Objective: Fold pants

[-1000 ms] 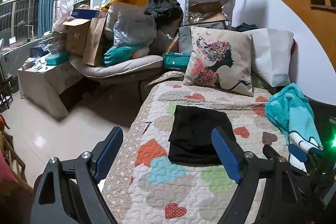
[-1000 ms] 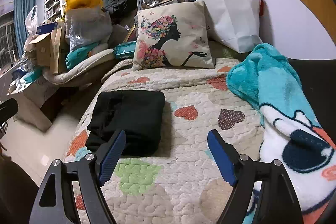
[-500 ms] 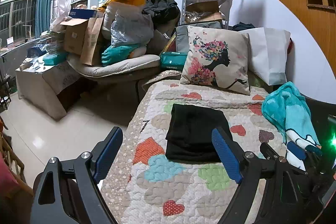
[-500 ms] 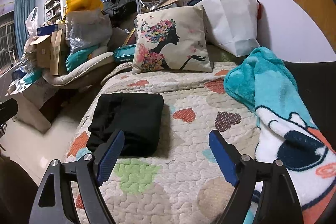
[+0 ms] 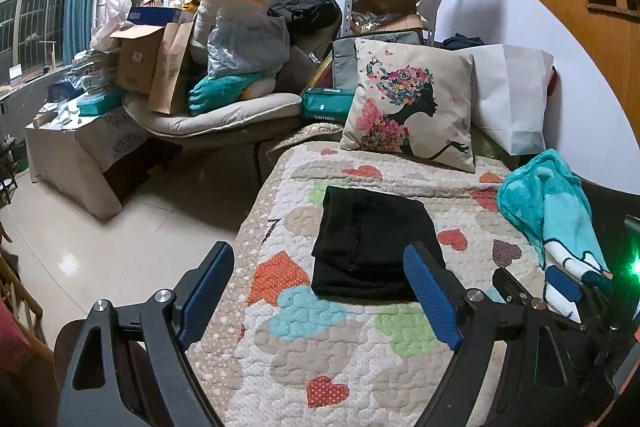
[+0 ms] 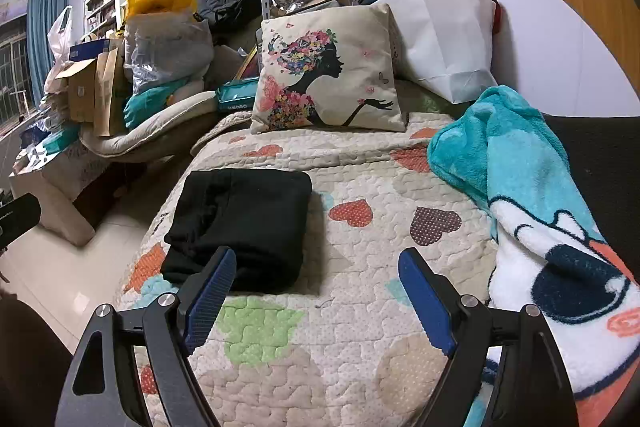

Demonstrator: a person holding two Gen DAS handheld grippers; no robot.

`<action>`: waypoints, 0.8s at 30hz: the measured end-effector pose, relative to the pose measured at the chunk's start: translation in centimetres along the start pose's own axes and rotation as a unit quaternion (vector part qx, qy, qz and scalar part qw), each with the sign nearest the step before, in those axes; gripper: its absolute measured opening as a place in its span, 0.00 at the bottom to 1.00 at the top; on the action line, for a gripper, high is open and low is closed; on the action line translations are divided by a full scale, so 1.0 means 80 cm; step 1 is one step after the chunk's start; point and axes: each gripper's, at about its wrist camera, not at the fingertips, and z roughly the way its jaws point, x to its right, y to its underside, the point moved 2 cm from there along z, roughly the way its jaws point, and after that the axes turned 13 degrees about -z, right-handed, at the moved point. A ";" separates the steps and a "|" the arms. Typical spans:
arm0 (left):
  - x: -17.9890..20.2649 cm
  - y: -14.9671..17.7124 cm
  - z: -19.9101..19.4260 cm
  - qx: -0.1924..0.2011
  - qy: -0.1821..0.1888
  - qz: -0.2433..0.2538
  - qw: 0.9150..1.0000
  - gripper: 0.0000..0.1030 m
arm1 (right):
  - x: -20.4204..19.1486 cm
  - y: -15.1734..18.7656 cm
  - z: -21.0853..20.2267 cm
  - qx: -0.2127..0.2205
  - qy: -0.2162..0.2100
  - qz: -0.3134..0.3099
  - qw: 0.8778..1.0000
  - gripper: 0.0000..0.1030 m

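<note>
Pants [image 5: 372,247] lie folded just beyond both grippers' spread, empty fingers [image 5: 208,291] [image 6: 212,291], so folding looks done; next, just pull away.

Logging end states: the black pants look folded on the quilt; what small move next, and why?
Probably just draw both grippers back. The black pants lie as a compact folded stack, and the left gripper and right gripper are open, holding nothing.

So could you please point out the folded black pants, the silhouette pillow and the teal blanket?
Folded black pants [image 6: 248,223], right wrist view, top layer.
Silhouette pillow [image 6: 328,71], right wrist view, printed front.
Teal blanket [image 6: 500,147], right wrist view, upper teal part.
</note>
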 end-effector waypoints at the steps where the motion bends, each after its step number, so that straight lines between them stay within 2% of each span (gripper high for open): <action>1: 0.000 0.000 0.000 0.001 0.003 0.001 1.000 0.84 | 0.000 0.000 0.000 0.000 0.000 0.000 1.000 0.85; 5: 0.001 -0.001 -0.003 0.003 0.009 0.004 1.000 0.88 | 0.000 0.000 0.000 0.000 0.000 0.000 1.000 0.85; 13: 0.002 -0.001 -0.006 0.009 0.009 0.007 1.000 0.89 | -0.001 0.000 -0.001 0.000 0.001 0.000 1.000 0.85; 15: 0.002 -0.002 -0.011 0.024 0.006 0.007 1.000 0.89 | -0.001 0.000 -0.001 0.001 0.001 0.000 1.000 0.85; 16: 0.003 -0.003 -0.015 0.035 0.004 0.008 0.999 0.92 | -0.001 0.000 -0.001 0.000 0.001 0.000 1.000 0.85; 17: 0.004 -0.005 -0.020 0.045 -0.001 0.009 0.999 0.99 | -0.001 0.000 -0.001 0.002 0.002 0.000 1.000 0.85; 20: 0.008 -0.005 -0.027 0.067 -0.019 0.013 0.998 1.00 | -0.001 -0.001 -0.001 0.003 0.001 -0.002 1.000 0.85; 24: 0.013 -0.006 -0.020 0.044 -0.003 0.021 0.999 1.00 | 0.000 -0.005 -0.001 0.007 0.002 -0.010 1.000 0.85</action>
